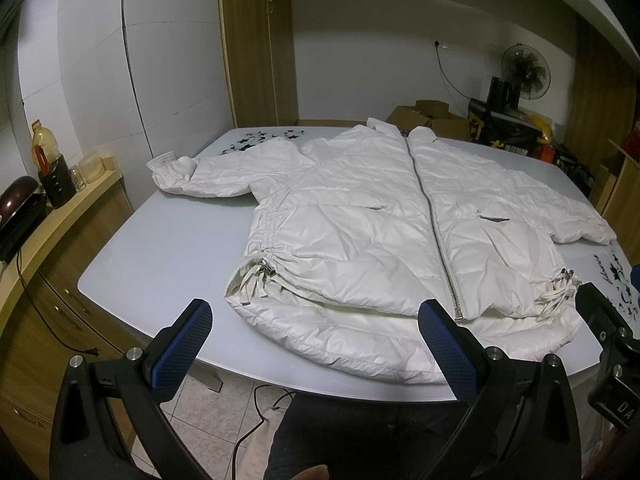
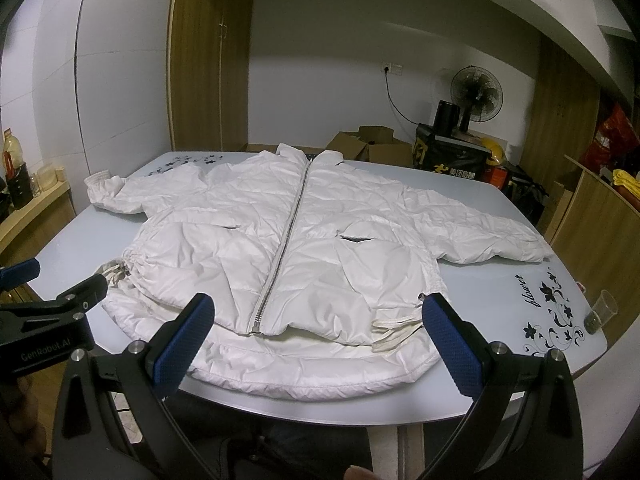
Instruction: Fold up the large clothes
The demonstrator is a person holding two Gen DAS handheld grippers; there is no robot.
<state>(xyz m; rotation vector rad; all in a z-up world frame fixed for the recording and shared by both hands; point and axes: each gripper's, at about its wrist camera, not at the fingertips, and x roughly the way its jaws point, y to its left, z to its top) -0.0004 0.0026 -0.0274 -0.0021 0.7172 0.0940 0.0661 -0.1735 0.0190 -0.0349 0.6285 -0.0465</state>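
Jacket [image 1: 384,216], white and puffy, spread flat and front-up across the pale grey table [image 1: 160,248], zip [image 1: 432,216] closed from collar down to hem, both sleeves flung out sideways. Covering most of the tabletop, hem at the near edge, collar toward the far side. Beyond the jacket's collar, open cardboard boxes [image 2: 368,144], a black-and-yellow delivery bag [image 2: 456,156] and a standing fan [image 2: 476,88] against the back wall. Off the jacket's left sleeve, a wooden counter with an oil bottle [image 1: 42,144]. Left gripper [image 1: 316,320] hanging just short of the jacket's hem, blue-padded fingers [image 1: 184,344] spread wide, clamped on nothing. Right gripper [image 2: 318,320] likewise poised over the near hem, fingers [image 2: 452,340] wide apart, empty. Drawstring cords [image 1: 256,280] bunched at the jacket's left hem corner, another set [image 2: 392,330] at the right one. Near the jacket's right sleeve, black flower print on the table, and a small clear plastic cup [image 2: 600,312] at the table's edge.
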